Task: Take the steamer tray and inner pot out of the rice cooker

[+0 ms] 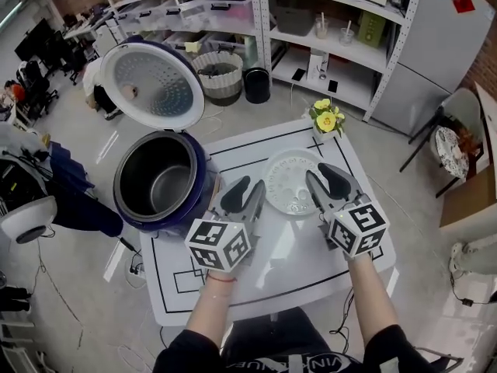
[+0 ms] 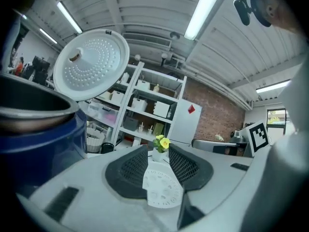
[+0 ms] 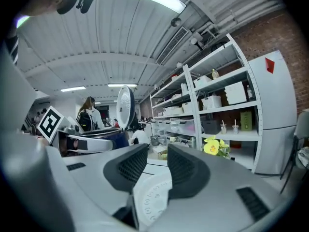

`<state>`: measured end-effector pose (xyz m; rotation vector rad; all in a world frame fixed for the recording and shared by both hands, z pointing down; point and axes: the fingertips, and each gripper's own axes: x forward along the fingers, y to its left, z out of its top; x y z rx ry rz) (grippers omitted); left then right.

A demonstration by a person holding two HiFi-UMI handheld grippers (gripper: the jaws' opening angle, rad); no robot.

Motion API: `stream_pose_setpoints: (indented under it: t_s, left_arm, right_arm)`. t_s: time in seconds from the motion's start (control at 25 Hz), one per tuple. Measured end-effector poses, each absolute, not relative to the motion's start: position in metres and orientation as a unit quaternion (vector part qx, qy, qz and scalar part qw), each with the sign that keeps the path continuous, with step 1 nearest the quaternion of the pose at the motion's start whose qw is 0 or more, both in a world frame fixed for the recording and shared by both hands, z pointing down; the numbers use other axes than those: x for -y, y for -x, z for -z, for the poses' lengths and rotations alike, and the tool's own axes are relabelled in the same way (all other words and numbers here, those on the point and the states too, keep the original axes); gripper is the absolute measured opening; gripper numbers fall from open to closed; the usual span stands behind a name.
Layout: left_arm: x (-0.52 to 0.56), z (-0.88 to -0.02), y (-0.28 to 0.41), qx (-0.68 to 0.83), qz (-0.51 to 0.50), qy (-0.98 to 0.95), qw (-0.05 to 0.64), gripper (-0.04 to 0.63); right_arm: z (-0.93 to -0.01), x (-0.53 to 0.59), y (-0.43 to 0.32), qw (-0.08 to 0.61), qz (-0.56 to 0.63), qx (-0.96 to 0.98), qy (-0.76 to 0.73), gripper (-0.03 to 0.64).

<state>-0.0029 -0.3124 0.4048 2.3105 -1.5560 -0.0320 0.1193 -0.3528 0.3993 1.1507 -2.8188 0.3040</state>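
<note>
Both hand-held tools hang above a white table [image 1: 287, 266], side by side and pointing the same way. The left gripper [image 1: 248, 188] has its jaws standing apart with nothing pressed between the pads. The right gripper [image 1: 319, 177] is likewise parted and empty.

The perforated white steamer tray [image 1: 289, 183] lies flat on the table below and between the two tools. It sits just to the right of the left gripper's jaws, and its right rim runs under the right gripper's inner jaw. Each gripper view shows the tray through the gap between that tool's own jaws, lower than the pads and clear of them.

The blue rice cooker [image 1: 203, 169] stands to the left of the left gripper, close beside its outer jaw. Its lid [image 1: 151, 84] is swung up and back. The dark inner pot [image 1: 159, 181] sits inside the cooker.

Ahead of both tools, past the tray, a small pot of yellow flowers [image 1: 326, 117] stands at the table's far edge. It lines up with the jaw gap in the left gripper view. White shelves [image 1: 334, 45] rise beyond.
</note>
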Motion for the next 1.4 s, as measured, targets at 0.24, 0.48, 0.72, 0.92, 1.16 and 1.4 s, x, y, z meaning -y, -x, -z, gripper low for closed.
stream_pose_setpoints:
  t_s: [0.24,0.48,0.72,0.92,1.16,1.4]
  left_arm:
    - [0.289,-0.369,0.015,0.551,0.033,-0.819,0.156,0.117]
    - [0.258,-0.347,0.036,0.551,0.055,-0.818,0.155,0.117]
    - [0.227,-0.330,0.077,0.581,0.072,-0.800,0.136,0.117]
    - [0.206,-0.319,0.114,0.611,0.077,-0.777,0.126,0.117]
    - [0.178,-0.313,0.157,0.649,0.081,-0.747,0.120,0.117]
    - [0.163,-0.313,0.197,0.687,0.074,-0.714,0.112,0.124]
  right_arm:
    - [-0.369,0.338,-0.089,0.017,-0.091,0.937,-0.337,0.112]
    - [-0.349,0.321,-0.059,0.010,-0.086,0.950,-0.301,0.112]
    - [-0.338,0.306,-0.023,-0.002,-0.082,0.960,-0.269,0.112]
    - [-0.332,0.293,0.013,-0.007,-0.084,0.968,-0.238,0.112]
    - [-0.330,0.277,0.056,-0.009,-0.089,0.976,-0.201,0.112]
    - [-0.329,0.277,0.088,-0.007,-0.096,0.979,-0.179,0.112]
